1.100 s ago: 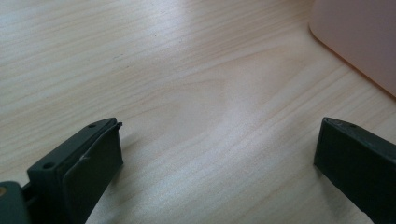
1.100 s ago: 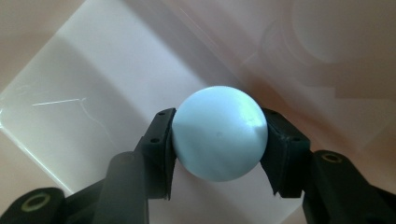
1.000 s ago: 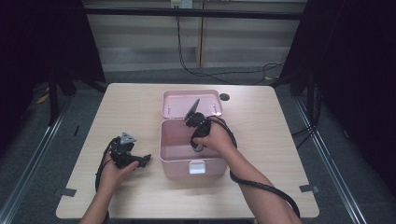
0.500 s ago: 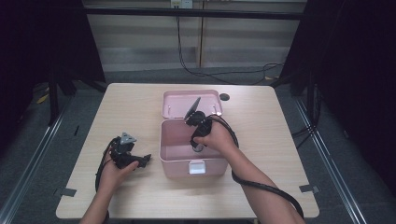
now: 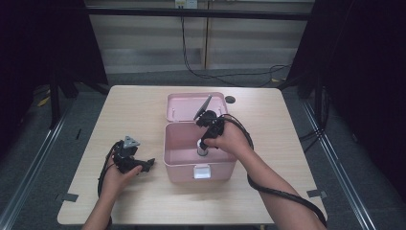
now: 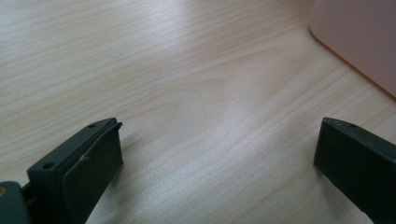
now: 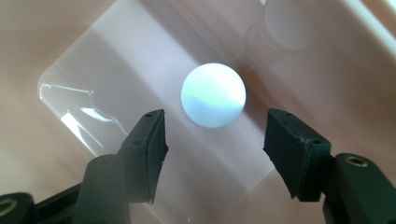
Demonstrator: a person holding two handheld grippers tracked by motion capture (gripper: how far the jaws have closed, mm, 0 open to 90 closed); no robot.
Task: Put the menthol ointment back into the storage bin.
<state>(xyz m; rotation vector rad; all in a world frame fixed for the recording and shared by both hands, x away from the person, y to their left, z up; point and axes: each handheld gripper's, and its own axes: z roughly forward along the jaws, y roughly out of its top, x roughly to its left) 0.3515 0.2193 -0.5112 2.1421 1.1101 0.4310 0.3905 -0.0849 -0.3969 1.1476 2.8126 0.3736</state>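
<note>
Since the earlier frame the right gripper (image 5: 203,146) has lifted a little above the floor of the pink box (image 5: 178,158), and its fingers have just been opening, with nothing pressed between them. In the right gripper view they stand well apart, and the white ball (image 7: 213,94) lies beyond their tips, free of both pads, on a clear plastic sheet (image 7: 93,88) spread over the bottom of the box. In the high view the ball is hidden under the right gripper; the box sits at the centre of the desk (image 5: 134,110), its lid (image 5: 184,103) thrown back toward twelve o'clock and its white latch (image 5: 201,171) facing six o'clock. A small dark disc (image 5: 230,99) rests on the desk at about one o'clock from the box, just beside the lid's corner. The left gripper (image 5: 143,165) lies at nine o'clock from the box, near its wall, held by the left hand (image 5: 117,177); in the left gripper view its fingers (image 6: 84,163) are spread wide over bare wood and hold nothing, with a corner of the pink box at about two o'clock.
</note>
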